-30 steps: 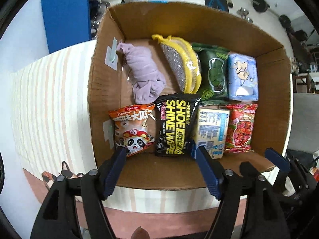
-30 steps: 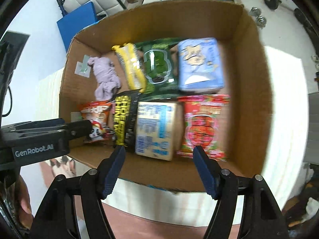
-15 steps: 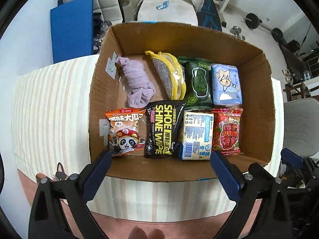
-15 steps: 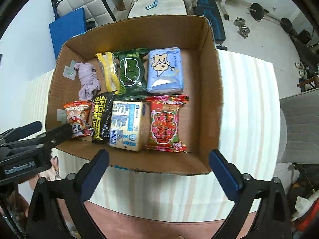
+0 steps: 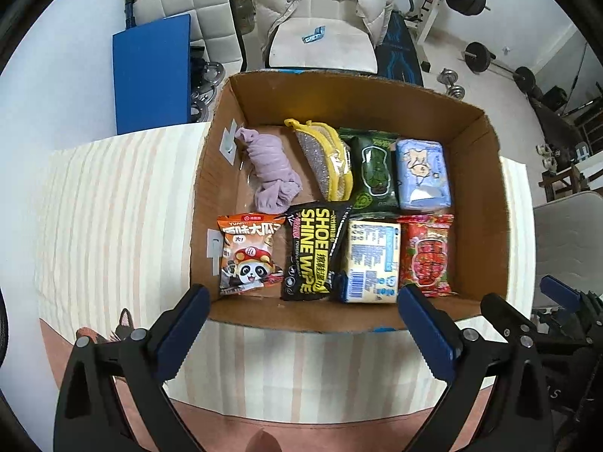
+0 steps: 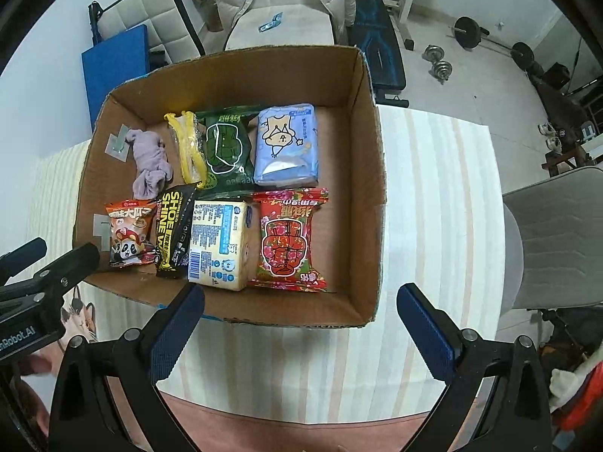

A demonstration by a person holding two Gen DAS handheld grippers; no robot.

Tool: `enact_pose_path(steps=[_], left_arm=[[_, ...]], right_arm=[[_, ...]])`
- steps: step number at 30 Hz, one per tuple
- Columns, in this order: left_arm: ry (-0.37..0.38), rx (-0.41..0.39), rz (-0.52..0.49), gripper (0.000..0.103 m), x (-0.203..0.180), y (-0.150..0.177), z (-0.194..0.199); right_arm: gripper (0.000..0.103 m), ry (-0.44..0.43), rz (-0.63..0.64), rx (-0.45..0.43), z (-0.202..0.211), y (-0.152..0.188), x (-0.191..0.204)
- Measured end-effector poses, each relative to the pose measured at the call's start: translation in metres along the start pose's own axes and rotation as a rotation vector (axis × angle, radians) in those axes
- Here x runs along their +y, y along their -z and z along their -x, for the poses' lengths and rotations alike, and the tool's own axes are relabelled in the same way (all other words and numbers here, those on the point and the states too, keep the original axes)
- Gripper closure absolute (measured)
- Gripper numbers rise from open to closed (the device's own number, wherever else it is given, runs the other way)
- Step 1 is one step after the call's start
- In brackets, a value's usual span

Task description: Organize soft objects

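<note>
The left gripper [image 5: 299,318] hangs above the near edge of the striped tablecloth [image 5: 113,207] with its blue-padded fingers spread wide and nothing between them. The right gripper [image 6: 299,316] does the same a little to its right, also wide apart and empty; its dark frame shows at the right edge of the left wrist view. Both sit just short of the near wall of the cardboard box [image 5: 301,318], above it rather than inside.

Past that wall, the front row runs left to right: a panda snack bag [image 5: 250,254], a black shoe shine wipe pack [image 5: 314,252], a pale wipe pack with a blue label [image 5: 373,258], and a red floral packet [image 5: 426,254]. Behind them sit a lilac cloth bundle [image 5: 271,171], a yellow-edged scouring sponge pack [image 5: 326,160], a dark green wet-wipe pack [image 5: 373,167] and a light blue tissue pack [image 5: 422,169].

The sorting looks essentially finished: all eight soft items lie in two tidy rows, touching or just beside their neighbours, and no loose item shows on the cloth around the box. The right third of the box floor is bare, seen best from the right wrist. At most a small straightening of the overlapping shoe wipe pack seems left
</note>
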State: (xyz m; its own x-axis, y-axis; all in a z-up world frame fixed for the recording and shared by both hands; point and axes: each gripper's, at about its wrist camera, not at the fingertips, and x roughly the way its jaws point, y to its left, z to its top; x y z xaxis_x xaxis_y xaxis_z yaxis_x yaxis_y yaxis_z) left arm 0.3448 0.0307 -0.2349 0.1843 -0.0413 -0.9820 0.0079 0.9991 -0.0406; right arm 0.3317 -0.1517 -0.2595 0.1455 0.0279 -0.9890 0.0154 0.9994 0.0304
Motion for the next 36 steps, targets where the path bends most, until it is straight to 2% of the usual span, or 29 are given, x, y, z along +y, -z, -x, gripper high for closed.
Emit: enact_pose_path(steps=[8, 20, 25, 30, 36], left_arm=[[-0.015, -0.131, -0.003, 0.001, -0.007, 0.030, 0.065], [-0.025, -0.276, -0.002, 0.001, -0.015, 0.102, 0.167], [-0.028, -0.304, 0.002, 0.001, -0.015, 0.130, 0.201], [0.001, -0.320, 0.006, 0.001, -0.017, 0.157, 0.225], [0.000, -0.361, -0.013, 0.001, -0.024, 0.182, 0.255]], right_arm=[[0.000, -0.028, -0.007, -0.083, 0.053, 0.023, -0.007], [0.000, -0.054, 0.039, -0.238, 0.174, 0.097, -0.009], [0.000, -0.073, 0.057, -0.296, 0.221, 0.136, -0.012], [0.000, -0.073, 0.070, -0.360, 0.262, 0.171, -0.014], [0.000, -0.068, 0.098, -0.403, 0.293, 0.201, -0.010]])
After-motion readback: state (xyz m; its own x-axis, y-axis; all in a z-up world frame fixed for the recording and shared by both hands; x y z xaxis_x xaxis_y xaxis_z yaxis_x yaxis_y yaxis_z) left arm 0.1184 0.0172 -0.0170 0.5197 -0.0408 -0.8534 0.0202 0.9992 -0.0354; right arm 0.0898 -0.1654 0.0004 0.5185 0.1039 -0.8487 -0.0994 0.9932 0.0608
